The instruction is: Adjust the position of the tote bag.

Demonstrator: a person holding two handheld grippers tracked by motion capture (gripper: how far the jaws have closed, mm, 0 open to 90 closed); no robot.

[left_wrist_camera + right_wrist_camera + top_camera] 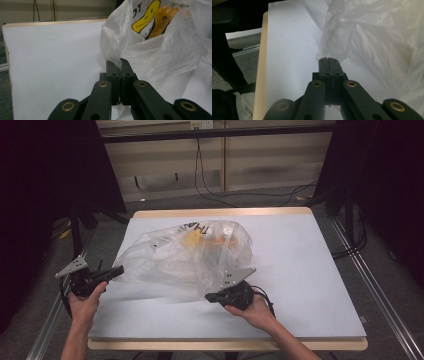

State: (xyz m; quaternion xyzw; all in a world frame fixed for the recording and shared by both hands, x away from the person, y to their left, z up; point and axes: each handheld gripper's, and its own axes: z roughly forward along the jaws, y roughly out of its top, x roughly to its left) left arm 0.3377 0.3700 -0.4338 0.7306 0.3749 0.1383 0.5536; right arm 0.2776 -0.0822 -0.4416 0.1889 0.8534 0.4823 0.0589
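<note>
Crinkled translucent plastic bag (185,252) lies table centre on white rectangular table (300,270). Left gripper (117,65) at 9 o'clock, jaws clamped on bag edge. Right gripper (329,62) at 6 o'clock, jaws pinching bag film.

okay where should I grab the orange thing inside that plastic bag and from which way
Go in through the plastic bag's near, open edge, held by the left gripper and right gripper. Grip the orange item across its narrow width; its exact shape is unclear through the film.
</note>
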